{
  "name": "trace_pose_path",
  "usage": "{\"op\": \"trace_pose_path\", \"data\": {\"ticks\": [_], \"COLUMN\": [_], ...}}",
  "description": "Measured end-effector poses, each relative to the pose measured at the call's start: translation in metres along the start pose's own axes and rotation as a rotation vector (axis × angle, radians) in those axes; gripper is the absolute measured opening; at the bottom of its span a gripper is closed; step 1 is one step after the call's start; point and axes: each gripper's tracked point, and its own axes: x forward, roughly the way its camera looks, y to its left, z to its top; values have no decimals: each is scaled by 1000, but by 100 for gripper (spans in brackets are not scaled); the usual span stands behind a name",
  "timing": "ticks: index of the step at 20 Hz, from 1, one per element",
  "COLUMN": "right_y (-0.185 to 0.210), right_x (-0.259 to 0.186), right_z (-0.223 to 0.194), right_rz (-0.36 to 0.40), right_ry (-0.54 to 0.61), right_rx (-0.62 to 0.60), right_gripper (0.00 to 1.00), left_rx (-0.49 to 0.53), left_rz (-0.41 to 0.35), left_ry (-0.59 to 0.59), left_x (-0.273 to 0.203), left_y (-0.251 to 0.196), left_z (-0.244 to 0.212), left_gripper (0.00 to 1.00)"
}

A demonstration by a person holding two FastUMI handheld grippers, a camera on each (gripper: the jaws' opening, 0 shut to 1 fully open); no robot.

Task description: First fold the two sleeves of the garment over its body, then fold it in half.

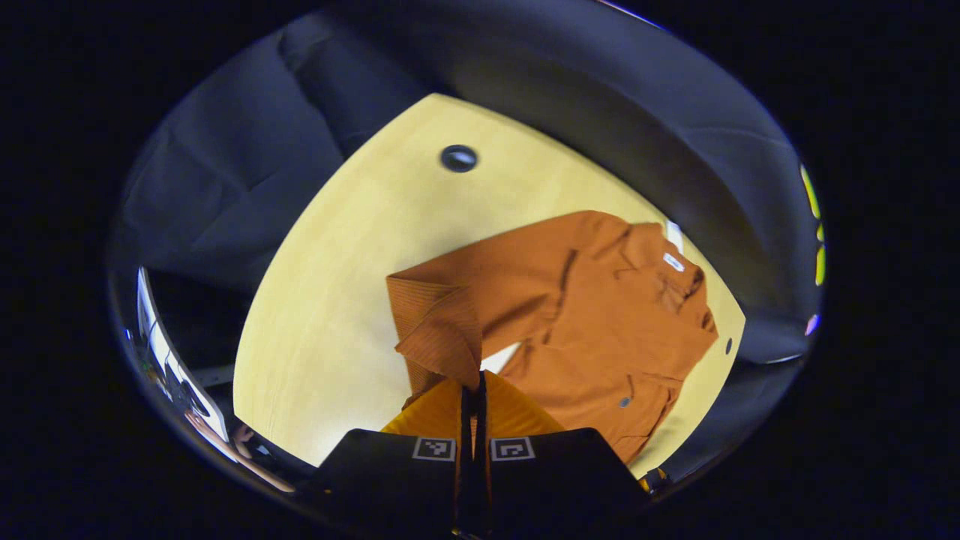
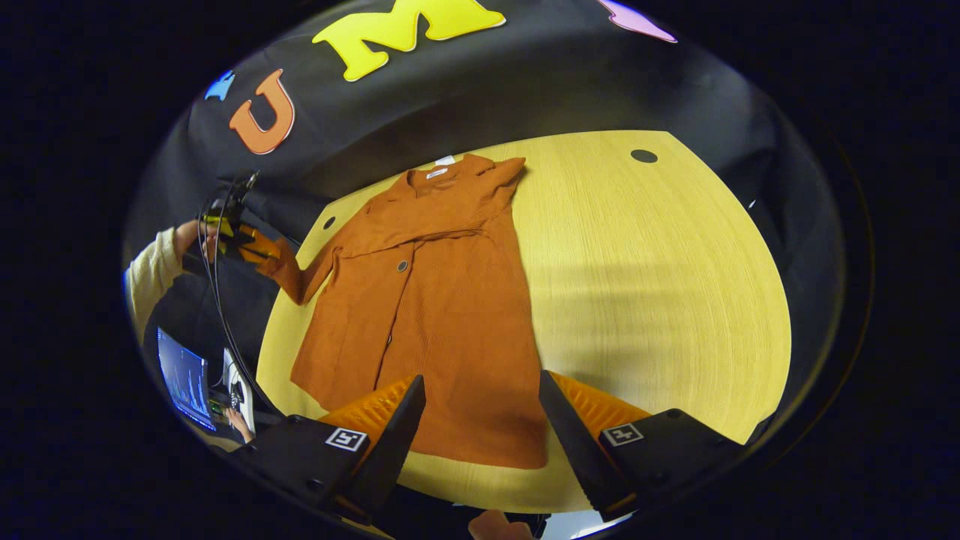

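Currently one rust-orange garment (image 2: 435,315) is lying flat on the yellow table (image 2: 660,300), one sleeve (image 2: 450,206) already lying folded across its chest. The left gripper (image 1: 472,386) is pinching the other sleeve's cuff (image 1: 442,330) with jaws nearly together, lifting it clear of the table, probably to carry it over the body. The right gripper (image 2: 480,420) is hovering above the hem, jaws spread wide, holding nothing.
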Motion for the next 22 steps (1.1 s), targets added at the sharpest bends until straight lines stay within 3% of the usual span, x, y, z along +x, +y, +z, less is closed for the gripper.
{"op": "trace_pose_path", "data": {"ticks": [4,11,12,13,16,22], "right_y": [-8,-49,-55,-62,-81,-101], "right_x": [-6,-28,-30,-31,-38,-56], "right_z": [-5,-17,-21,-26,-39,-49], "right_rz": [34,3,-2,-7,-33,-79], "right_ry": [14,4,4,7,21,2], "right_rx": [18,39,51,64,84,135], "right_gripper": [97,97,97,97,97,97], "left_rx": [111,240,249,267,336,379], "left_rz": [-49,-106,-125,-135,-133,-166], "left_ry": [7,14,30,39,43,54], "left_x": [1,15,19,22,34,66], "left_y": [-86,-215,-233,-250,-288,-346], "left_z": [-14,-39,-47,-54,-67,-82], "left_gripper": [3,3,10,3,3,0]}}
